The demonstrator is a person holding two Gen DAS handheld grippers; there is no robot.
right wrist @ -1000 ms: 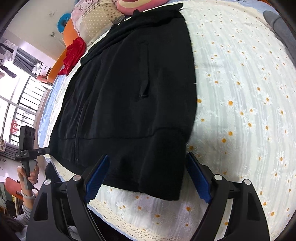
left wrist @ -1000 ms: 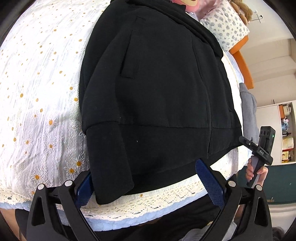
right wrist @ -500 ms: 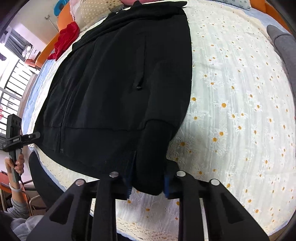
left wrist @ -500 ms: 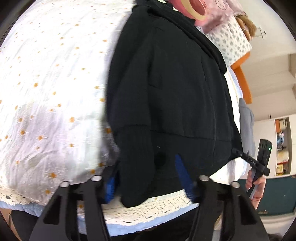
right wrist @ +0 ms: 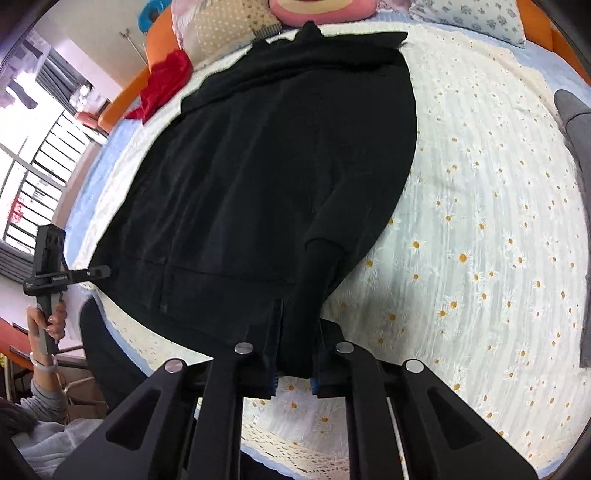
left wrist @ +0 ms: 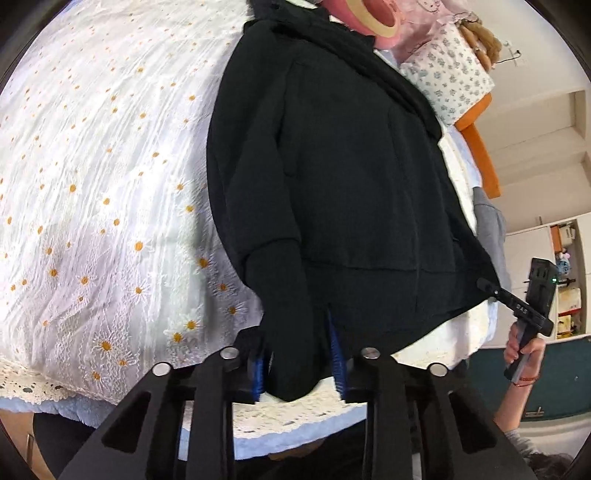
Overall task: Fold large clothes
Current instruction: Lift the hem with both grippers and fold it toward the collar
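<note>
A black zip jacket lies front up on a daisy-print bedspread, collar at the far end. In the left wrist view my left gripper has its jaws closing, and the blue pads press on the near sleeve cuff at the jacket's left hem corner. In the right wrist view the jacket fills the middle. There my right gripper is also closing, its pads pinching the other sleeve cuff at the right hem corner. Both cuffs hang slightly off the bed.
Pillows and a pink plush lie by the collar. A red cloth sits far left, a grey garment at the right edge. The bed's lace edge is near me. Shelves stand to the right.
Both grippers went from wide open around the sleeve cuffs to pinching them. The right gripper has risen a little, and its cuff lifts off the bedspread.
</note>
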